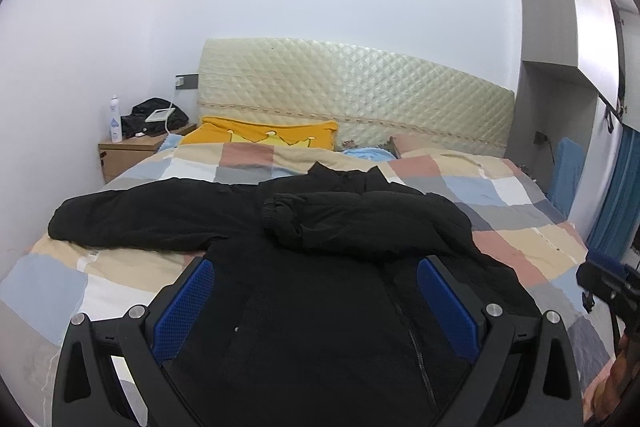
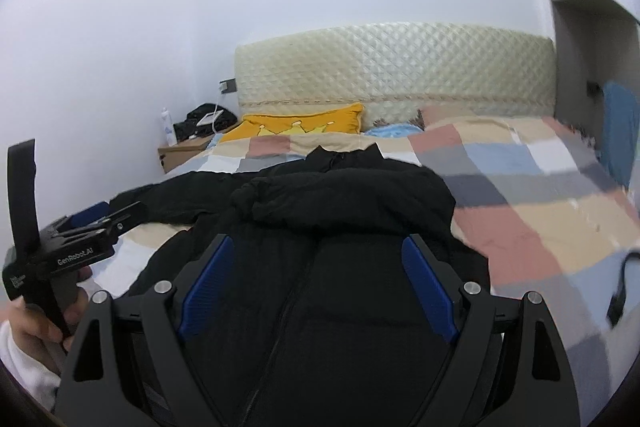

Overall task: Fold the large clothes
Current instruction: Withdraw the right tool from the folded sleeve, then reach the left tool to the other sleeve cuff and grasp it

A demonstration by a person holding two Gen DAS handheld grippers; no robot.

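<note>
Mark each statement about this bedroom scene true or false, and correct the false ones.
1. The black jacket lies on a checked quilt. True.
2. Both sleeves are folded across the chest. False: only one sleeve is folded in; the other sleeve lies stretched out sideways.
3. The left tongs are open. True.
4. The right tongs grip the collar. False: they are open and hold nothing.
5. A yellow pillow lies by the headboard. True.

Left gripper (image 1: 316,291) jaws spread wide, blue pads (image 1: 188,303) splayed, nothing between them, pointing 12 o'clock. Right gripper (image 2: 318,275) likewise wide apart, empty, pointing 12 o'clock. In the right wrist view the left gripper body sits at 9 o'clock, left hand (image 2: 40,323) wrapped round its handle.
</note>
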